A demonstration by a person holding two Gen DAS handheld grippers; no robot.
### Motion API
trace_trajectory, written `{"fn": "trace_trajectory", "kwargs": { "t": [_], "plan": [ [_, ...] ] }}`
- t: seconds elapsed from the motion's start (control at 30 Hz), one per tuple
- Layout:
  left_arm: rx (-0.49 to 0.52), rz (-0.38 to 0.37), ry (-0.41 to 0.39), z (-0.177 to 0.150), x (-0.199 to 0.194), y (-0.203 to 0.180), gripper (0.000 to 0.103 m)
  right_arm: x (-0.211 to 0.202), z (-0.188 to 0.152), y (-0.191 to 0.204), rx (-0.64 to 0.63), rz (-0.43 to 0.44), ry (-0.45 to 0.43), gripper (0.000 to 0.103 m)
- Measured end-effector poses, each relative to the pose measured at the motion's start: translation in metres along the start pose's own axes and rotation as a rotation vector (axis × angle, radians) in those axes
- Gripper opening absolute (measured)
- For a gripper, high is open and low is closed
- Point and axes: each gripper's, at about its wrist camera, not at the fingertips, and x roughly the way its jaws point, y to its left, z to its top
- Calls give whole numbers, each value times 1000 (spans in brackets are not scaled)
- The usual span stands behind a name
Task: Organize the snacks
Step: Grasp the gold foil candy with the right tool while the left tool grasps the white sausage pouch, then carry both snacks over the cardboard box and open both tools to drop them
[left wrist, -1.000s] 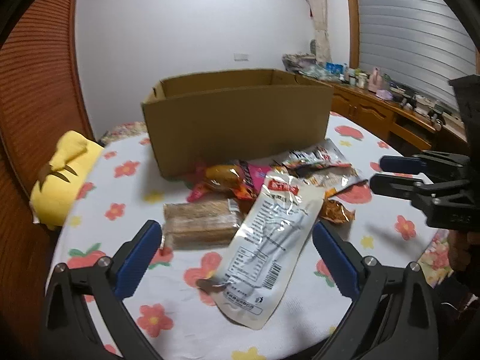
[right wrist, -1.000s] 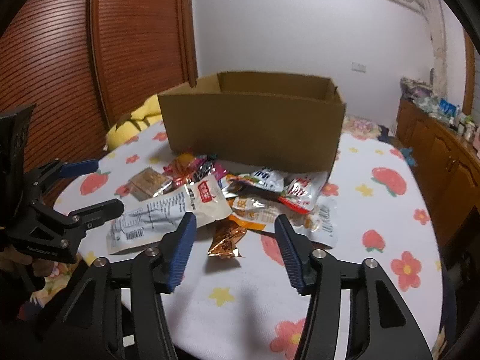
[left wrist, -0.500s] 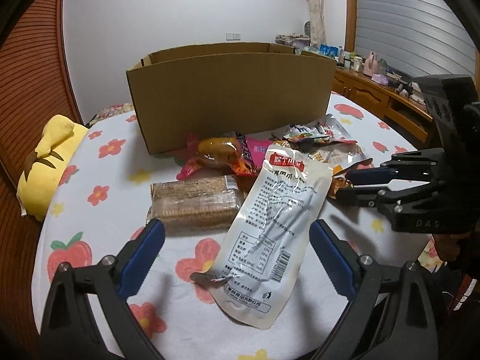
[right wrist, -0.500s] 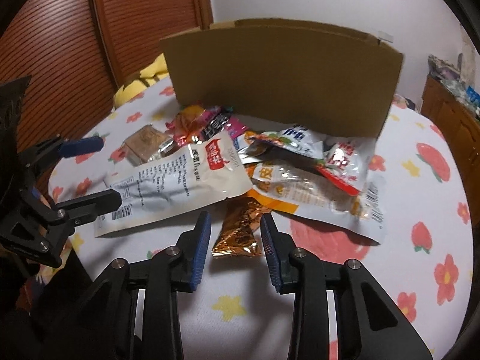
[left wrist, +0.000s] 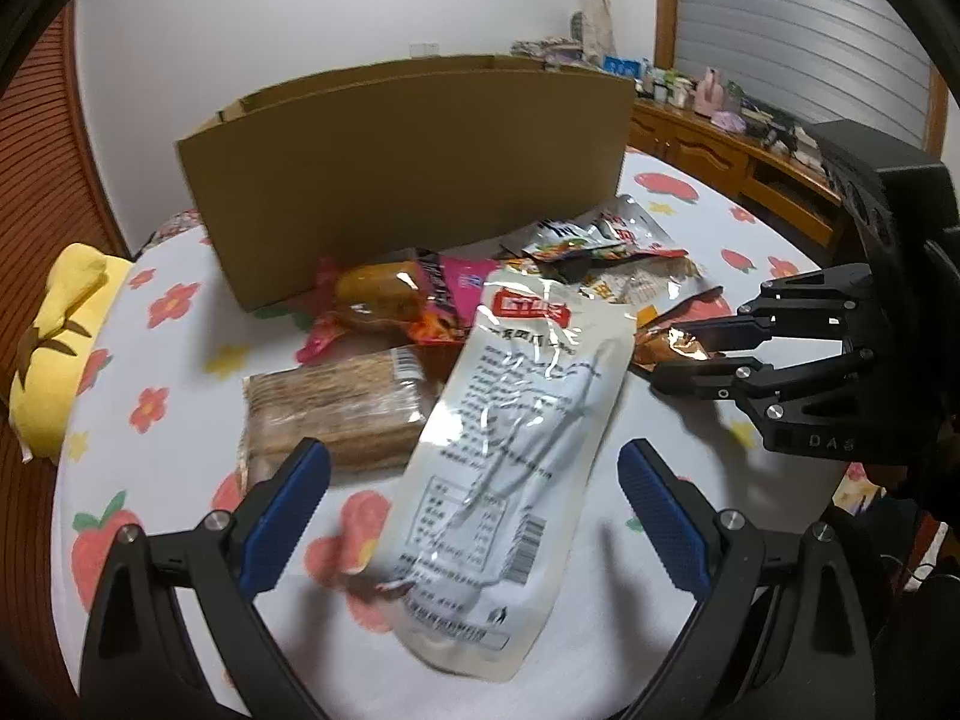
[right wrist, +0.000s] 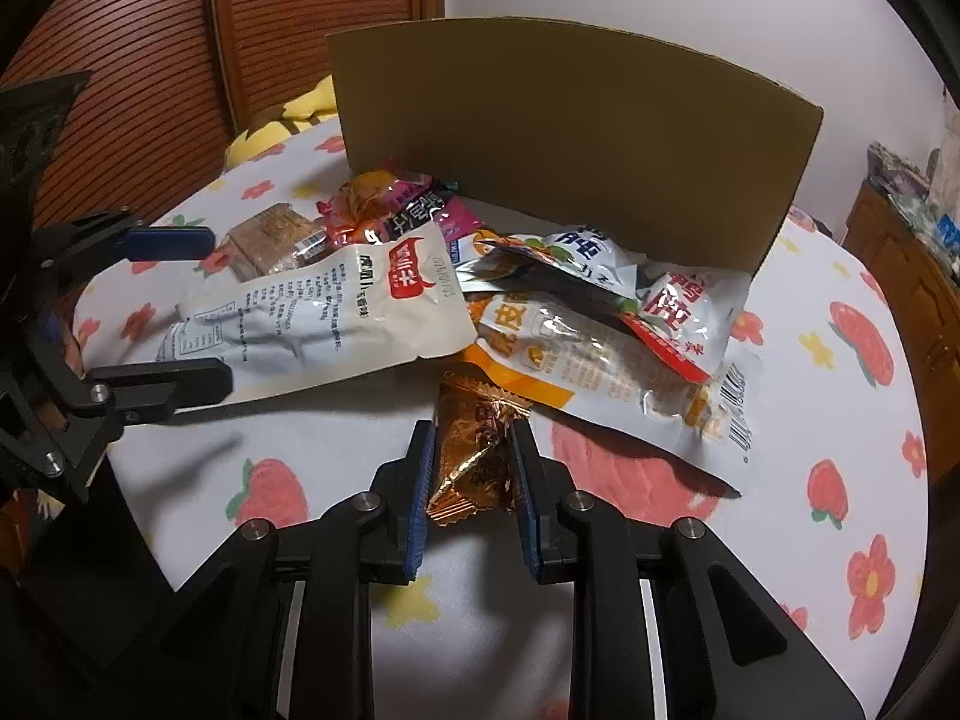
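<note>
1. Right gripper [right wrist: 471, 468] has narrowed over the last second from a wide gape to a close bracket on the gold-wrapped snack [right wrist: 477, 450]; whether the pads truly pinch it I cannot tell.
2. Left gripper [left wrist: 474, 516] stays wide apart, holding nothing, low over the white pouch [left wrist: 516, 450].
3. Judging from this, a first pick is under way; the cardboard box [right wrist: 570, 138] stands just behind the snack pile.
4. Around them: a floral tablecloth [right wrist: 840, 420], wooden shutters and a cluttered sideboard.

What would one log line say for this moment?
right gripper: closing around gold wrapper | left gripper: open over white pouch | box: behind
</note>
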Motion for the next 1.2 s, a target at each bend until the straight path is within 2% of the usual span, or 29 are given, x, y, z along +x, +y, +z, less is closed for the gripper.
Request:
{"fn": "trace_trajectory", "kwargs": {
  "t": [0.2, 0.23, 0.3, 0.43, 0.7, 0.93, 1.2],
  "plan": [
    [23, -28, 65, 8, 14, -5, 96, -3, -8, -5, 27, 18, -33, 23],
    [18, -29, 79, 9, 16, -4, 90, -2, -7, -4, 31, 21, -36, 23],
    [20, -21, 92, 11, 20, -4, 86, -2, -9, -4, 34, 20, -47, 23],
    [27, -39, 106, 14, 25, -6, 85, -3, -10, -3, 40, 21, -59, 23],
    [78, -20, 151, 18, 40, -16, 86, -3, -10, -2, 33, 17, -64, 23],
    [69, -33, 136, 16, 36, -16, 64, -1, -9, -1, 29, 13, -65, 23],
    [47, -19, 86, 12, 21, -13, 62, -1, -10, -1, 28, 13, -65, 23]
  ]
}}
